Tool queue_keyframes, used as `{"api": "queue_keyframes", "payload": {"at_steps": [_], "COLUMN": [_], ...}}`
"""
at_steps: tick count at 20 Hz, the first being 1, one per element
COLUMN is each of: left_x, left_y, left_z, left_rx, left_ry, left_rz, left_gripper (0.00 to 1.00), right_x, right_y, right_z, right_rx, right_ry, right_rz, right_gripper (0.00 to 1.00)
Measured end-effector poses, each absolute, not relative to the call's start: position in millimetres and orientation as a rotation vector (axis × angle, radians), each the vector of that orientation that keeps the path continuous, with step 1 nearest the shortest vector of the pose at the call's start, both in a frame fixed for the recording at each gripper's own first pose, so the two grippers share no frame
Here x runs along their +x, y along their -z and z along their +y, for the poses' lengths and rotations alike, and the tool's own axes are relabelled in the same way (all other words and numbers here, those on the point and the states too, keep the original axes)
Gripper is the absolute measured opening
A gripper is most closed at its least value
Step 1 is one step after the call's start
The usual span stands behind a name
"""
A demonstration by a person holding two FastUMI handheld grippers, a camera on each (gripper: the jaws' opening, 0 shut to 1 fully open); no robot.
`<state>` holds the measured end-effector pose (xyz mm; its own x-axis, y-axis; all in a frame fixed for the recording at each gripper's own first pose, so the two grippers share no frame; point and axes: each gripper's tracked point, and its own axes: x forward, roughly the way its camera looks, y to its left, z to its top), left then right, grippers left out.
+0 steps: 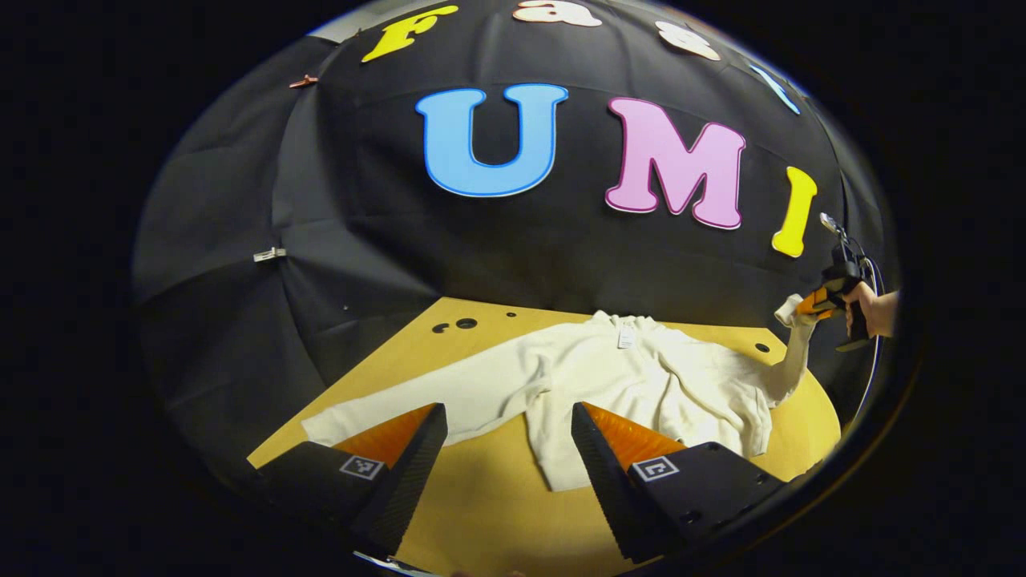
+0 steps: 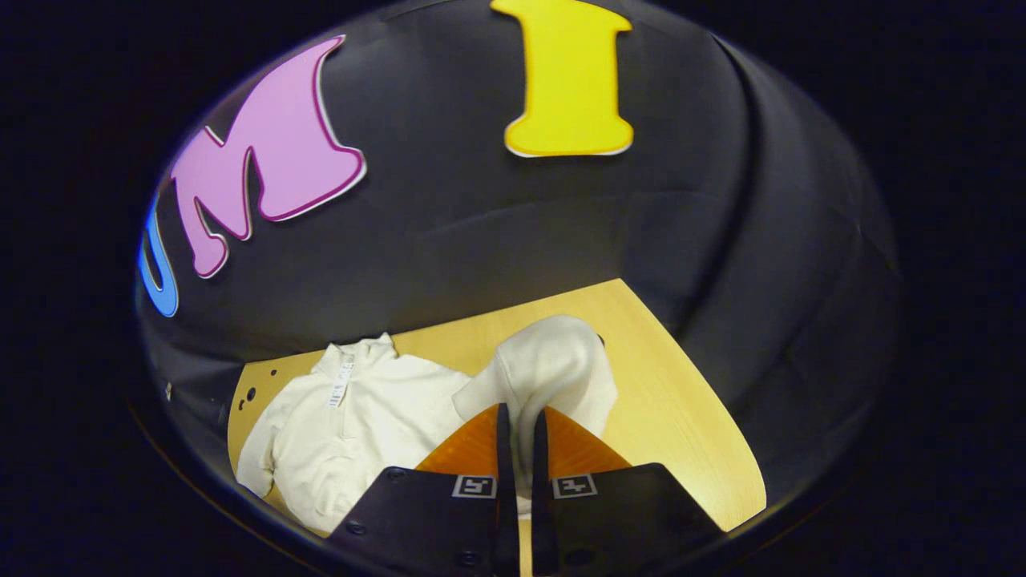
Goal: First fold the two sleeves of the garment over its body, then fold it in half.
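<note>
1. A cream, long-sleeved fleece garment (image 1: 641, 385) is spread flat on the light wooden desk (image 1: 497, 513), collar toward the black cloth wall (image 1: 361, 240).
2. The left tongs (image 1: 509, 437) are held wide apart above the desk's near edge, nothing between the fingers; the garment's hem is seen just beyond them.
3. One sleeve (image 1: 401, 405) is stretched flat across the desk to the left in the left gripper view.
4. The other sleeve (image 2: 553, 369) is raised off the desk, its cuff pinched between the nearly closed fingers of the right tongs (image 2: 515, 425).
5. In the left gripper view, the right tongs (image 1: 805, 308) are held by a hand (image 1: 870, 308) at the far right.
</note>
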<state>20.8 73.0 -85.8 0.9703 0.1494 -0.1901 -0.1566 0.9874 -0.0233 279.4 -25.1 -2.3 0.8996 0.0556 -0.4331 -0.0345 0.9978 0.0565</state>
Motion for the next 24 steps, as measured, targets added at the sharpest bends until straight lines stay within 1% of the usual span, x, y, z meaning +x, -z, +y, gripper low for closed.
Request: {"api": "queue_keyframes", "payload": {"at_steps": [4,8,13,17,20,22,24], "left_x": [12,7,1,-6,-12,-14,-20], "left_y": [94,106,111,125,136,142,147], "left_z": [101,132,164,189,200,205,210], "left_rx": [-0.071,-0.072,-0.079,-0.095,-0.123,-0.146,-0.146], "left_ry": [-0.192,-0.252,-0.289,-0.338,-0.374,-0.398,-0.43], "left_rz": [0.197,0.216,0.21,0.235,0.263,0.275,0.286], "left_gripper": [0.96,0.96,0.96,0.96,0.96,0.96,0.97], "right_x": [293,304,300,293,281,273,272], "right_y": [-16,-14,24,65,92,121,156], "right_z": [56,146,261,342,405,435,453], "right_rx": [0.025,-0.039,-0.058,-0.109,-0.126,-0.164,-0.205], "right_ry": [-0.138,-0.227,-0.344,-0.449,-0.535,-0.556,-0.544], "right_rz": [0.43,0.407,0.456,0.498,0.487,0.505,0.54], "right_gripper": [0.1,0.1,0.1,0.1,0.1,0.1,0.12]}}
